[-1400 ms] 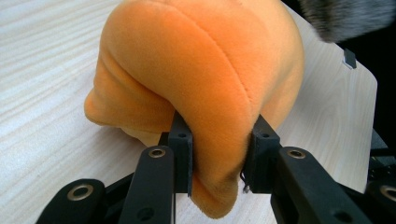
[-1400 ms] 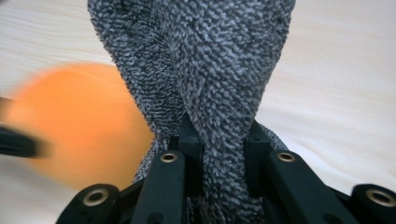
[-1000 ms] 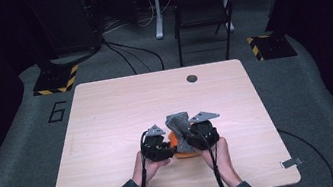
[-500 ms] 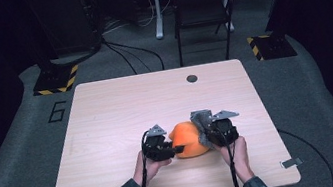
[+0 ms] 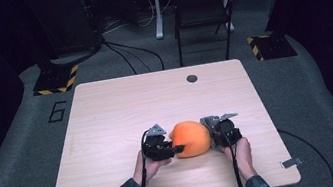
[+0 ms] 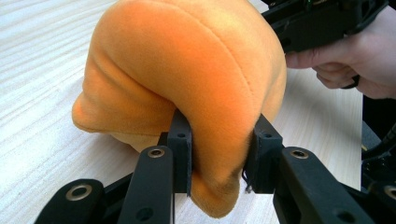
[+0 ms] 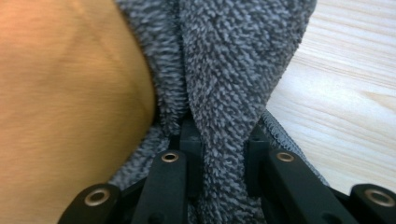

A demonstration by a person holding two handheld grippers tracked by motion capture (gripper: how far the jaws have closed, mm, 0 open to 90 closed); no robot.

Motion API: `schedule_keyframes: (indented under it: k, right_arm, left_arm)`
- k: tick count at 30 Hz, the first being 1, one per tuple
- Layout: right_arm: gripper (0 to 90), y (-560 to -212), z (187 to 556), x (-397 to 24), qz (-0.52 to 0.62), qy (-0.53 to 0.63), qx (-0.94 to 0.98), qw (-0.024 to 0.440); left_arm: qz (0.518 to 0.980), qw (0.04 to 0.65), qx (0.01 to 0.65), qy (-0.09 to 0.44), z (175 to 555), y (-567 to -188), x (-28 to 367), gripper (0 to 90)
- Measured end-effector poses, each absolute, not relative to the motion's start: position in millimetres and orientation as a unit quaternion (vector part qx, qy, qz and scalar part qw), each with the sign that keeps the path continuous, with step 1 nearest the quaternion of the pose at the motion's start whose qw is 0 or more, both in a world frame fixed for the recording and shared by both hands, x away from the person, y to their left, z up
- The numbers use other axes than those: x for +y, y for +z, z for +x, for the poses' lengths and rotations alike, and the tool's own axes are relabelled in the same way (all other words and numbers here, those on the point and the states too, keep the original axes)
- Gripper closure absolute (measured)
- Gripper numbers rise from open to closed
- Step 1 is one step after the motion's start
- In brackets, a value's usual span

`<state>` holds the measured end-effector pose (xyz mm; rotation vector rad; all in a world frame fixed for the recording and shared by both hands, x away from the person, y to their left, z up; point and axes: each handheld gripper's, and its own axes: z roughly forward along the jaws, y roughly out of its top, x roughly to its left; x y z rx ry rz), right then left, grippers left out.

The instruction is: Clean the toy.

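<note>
**Inspector:** Location of the orange plush item [image 5: 190,138]?

**Assistant:** On the table [image 5: 121,105], toward its near edge and a little right of centre, lying between the two tools. The left tool [image 5: 179,148] meets it at the item's 9 o'clock side; the right tool [image 5: 209,132] sits at its 3 o'clock side.

**Inspector:** Tool states?

**Assistant:** In the left gripper view, the left tool [image 6: 219,149] is pinching a fold of the orange plush [image 6: 187,70]; fabric bulges over both jaws. In the right gripper view, the right tool [image 7: 223,149] is clamped on a ridge of grey fleece [image 7: 233,70], which adjoins the orange surface [image 7: 60,102].

**Inspector:** Surface and surroundings?

**Assistant:** Light wood-grain table with a small dark round mark [image 5: 192,78] at 12 o'clock near the far edge. Grey carpet bearing a figure "6" [image 5: 57,111] at 10 o'clock. Beyond the table, a dark chair [image 5: 201,7] at 12 o'clock, and yellow-and-black striped bases [image 5: 56,79] at 11 and 1 o'clock. Room is dim.
</note>
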<state>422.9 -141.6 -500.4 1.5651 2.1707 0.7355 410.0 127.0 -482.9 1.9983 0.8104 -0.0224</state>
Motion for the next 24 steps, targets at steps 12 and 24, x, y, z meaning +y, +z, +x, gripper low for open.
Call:
schedule_keyframes:
  k: [12, 24]
  right_arm:
    - [75.1, -414, 390, -130, 0.494, 0.404, 0.743, 0.201]
    - [74.6, -429, 386, -77, 0.439, 0.407, 0.782, 0.175]
  left_arm:
    - [0.818, 0.472, 0.327, -0.004, 409, -482, 126, 66.2]
    - [0.824, 0.466, 0.323, 0.007, 408, -484, 126, 65.7]
